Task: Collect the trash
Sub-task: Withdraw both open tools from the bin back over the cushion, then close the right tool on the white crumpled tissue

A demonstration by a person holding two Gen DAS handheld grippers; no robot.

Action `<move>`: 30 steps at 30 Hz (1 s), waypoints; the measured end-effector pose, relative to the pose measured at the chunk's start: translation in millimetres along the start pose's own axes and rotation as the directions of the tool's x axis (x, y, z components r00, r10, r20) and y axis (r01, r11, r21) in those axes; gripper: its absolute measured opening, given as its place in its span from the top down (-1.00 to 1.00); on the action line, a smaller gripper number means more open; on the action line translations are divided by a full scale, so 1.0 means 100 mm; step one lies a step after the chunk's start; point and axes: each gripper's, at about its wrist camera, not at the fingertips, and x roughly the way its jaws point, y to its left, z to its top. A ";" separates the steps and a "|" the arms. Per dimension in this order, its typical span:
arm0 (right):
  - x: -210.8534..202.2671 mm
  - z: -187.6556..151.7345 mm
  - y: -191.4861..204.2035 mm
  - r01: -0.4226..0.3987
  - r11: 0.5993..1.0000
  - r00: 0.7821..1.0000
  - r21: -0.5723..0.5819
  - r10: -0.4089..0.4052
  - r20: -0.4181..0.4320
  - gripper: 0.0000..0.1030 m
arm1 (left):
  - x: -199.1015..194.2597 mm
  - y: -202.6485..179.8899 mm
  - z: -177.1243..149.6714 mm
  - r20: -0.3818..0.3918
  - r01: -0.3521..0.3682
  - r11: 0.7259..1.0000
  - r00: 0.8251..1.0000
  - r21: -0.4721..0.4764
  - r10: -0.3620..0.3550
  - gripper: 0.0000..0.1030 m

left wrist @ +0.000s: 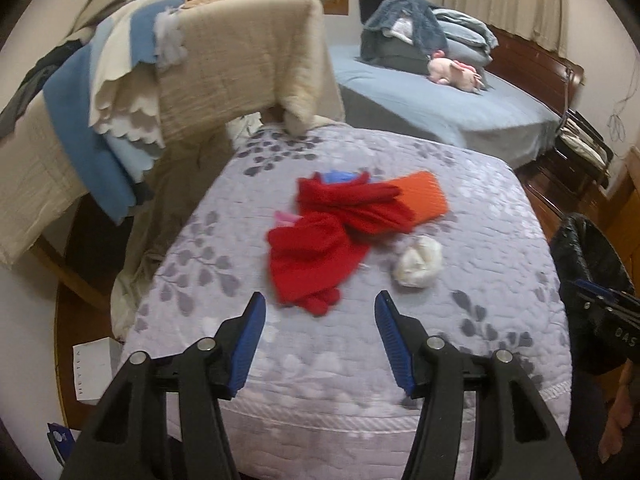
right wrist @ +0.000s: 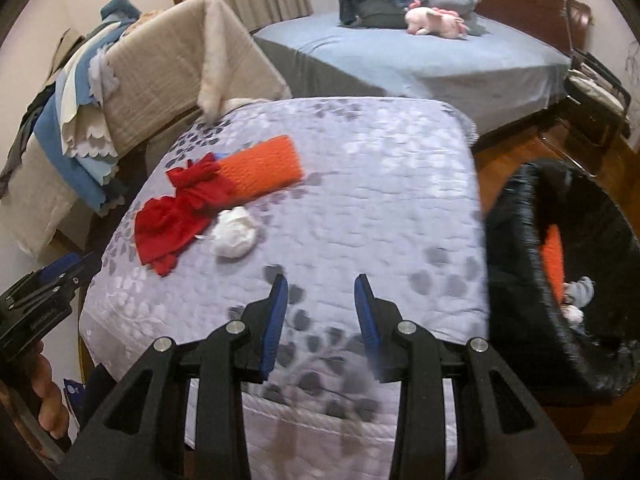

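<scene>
Left claw (left wrist: 320,336) hung nearest, jaws parted fairly wide, nothing between, over front edge of quilted lavender surface (left wrist: 360,380). Right claw (right wrist: 321,312) set narrower, also empty, over same quilt and angled down. Just beyond left claw: red cloth (left wrist: 316,248), bunched, lying partly on orange knit piece (left wrist: 420,196); bits of blue and pink poking out under red, too small to identify. Crumpled white wad (left wrist: 418,262) beside red cloth, touching or nearly so, apart from both claws. Off right side of surface on wooden floor: black-lined bin (right wrist: 516,248), already holding an orange piece (right wrist: 554,256) plus grey and white scraps at bottom. Judged partway through: some trash binned, white wad clearly left, red and orange pile possibly left too, unclear whether trash or laundry. Further back: draped rack with beige and blue blankets (left wrist: 120,92) on left, blue bed (left wrist: 440,104) with pink plush toy (left wrist: 456,70) and folded clothes, curtains behind.
</scene>
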 end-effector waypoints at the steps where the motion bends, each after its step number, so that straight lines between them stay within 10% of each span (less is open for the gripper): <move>1: 0.05 0.01 0.07 -0.001 1.000 1.000 -0.004 0.001 0.000 0.32 | 0.01 0.04 0.00 0.002 0.001 1.000 1.000 -0.002 -0.001 -0.10; 30: 1.12 0.25 0.76 0.013 1.000 1.000 -0.022 -0.013 -0.027 0.23 | 0.81 0.54 0.09 -0.004 0.059 0.997 0.998 0.040 -0.059 -0.10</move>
